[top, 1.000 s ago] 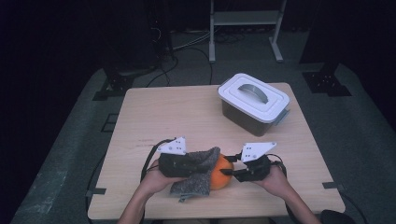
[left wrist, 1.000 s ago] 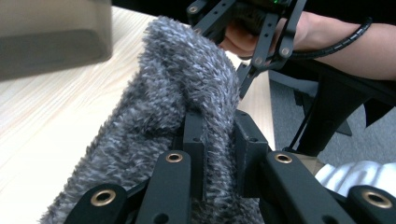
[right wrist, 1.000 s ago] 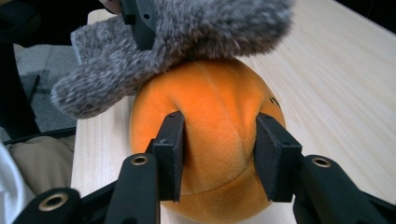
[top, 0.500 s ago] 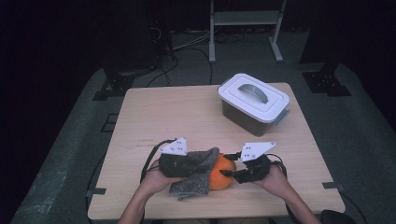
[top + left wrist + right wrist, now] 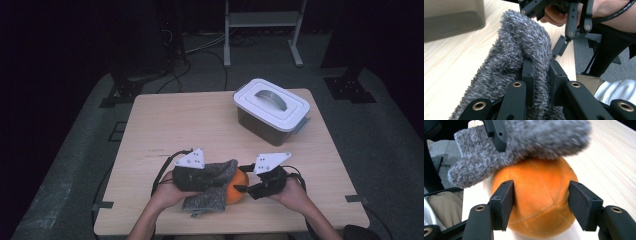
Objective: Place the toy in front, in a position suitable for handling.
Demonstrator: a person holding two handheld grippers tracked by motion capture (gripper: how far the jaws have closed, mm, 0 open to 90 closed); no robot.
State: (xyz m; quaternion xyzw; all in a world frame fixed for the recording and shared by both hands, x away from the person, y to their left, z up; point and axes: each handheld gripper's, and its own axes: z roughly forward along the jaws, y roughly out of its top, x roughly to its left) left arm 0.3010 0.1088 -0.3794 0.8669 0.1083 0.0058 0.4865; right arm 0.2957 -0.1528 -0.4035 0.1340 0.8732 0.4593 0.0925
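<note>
A grey fuzzy cloth (image 5: 210, 185) hangs over an orange plush ball (image 5: 238, 189) near the table's front edge. My left gripper (image 5: 226, 172) is shut on the cloth, and its jaws pinch a fold of the pile (image 5: 521, 42) in the left gripper view. My right gripper (image 5: 242, 178) comes in from the right with the ball (image 5: 539, 185) between its jaws. Those jaws have just been opening, and the pads (image 5: 504, 202) stand beside the ball without pressing on it. The cloth (image 5: 524, 140) drapes over the top of the ball.
A dark box with a white lid and grey handle (image 5: 271, 107) stands at the back right of the wooden table (image 5: 175, 120). The table's front edge lies just below both hands. Cables and a metal stand sit on the dark floor behind.
The right gripper's jaws have spread wider around the orange ball. The left gripper still holds the cloth and has hardly moved.
</note>
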